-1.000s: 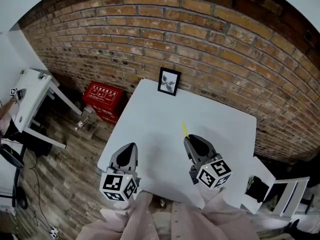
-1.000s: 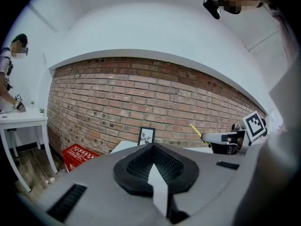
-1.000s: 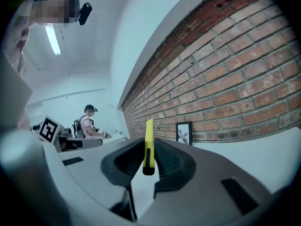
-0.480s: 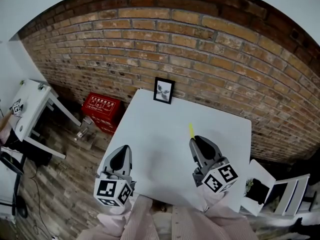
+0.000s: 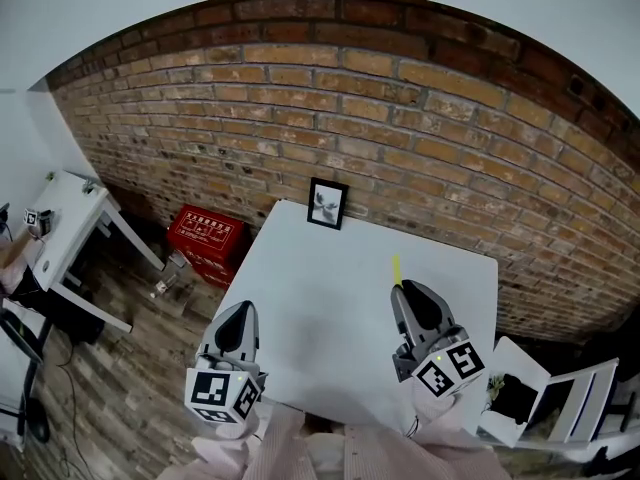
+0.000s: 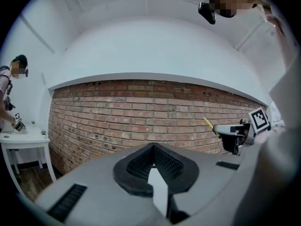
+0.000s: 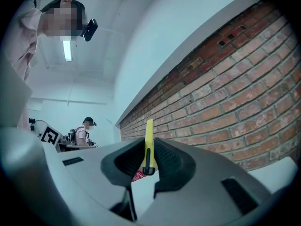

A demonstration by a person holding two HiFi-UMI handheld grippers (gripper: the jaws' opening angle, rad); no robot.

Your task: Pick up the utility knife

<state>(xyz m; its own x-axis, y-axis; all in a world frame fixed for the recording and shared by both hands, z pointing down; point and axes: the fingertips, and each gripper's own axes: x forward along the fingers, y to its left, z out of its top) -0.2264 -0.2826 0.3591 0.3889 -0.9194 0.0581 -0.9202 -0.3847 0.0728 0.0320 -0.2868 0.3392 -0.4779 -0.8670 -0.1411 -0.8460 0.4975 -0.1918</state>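
A slim yellow utility knife (image 5: 397,268) sticks out forward from my right gripper (image 5: 412,294), which is shut on it above the right part of the white table (image 5: 330,268). In the right gripper view the knife (image 7: 148,145) stands upright between the black pads, its tip against the brick wall. My left gripper (image 5: 240,315) hovers over the table's near left edge, jaws together and nothing in them. The left gripper view shows its pads (image 6: 153,149) meeting at the tip, with the right gripper (image 6: 222,129) and the knife (image 6: 208,124) off to the right.
A black picture frame (image 5: 327,204) leans at the table's far edge against the brick wall (image 5: 400,118). A red crate (image 5: 207,236) lies on the floor at left, near a white side table (image 5: 70,223). A white chair (image 5: 545,388) is at right. A person (image 7: 87,130) stands far off.
Both grippers have risen above the table, and the right one has carried the yellow knife up and a little to the right. The jaws of both stand as before.
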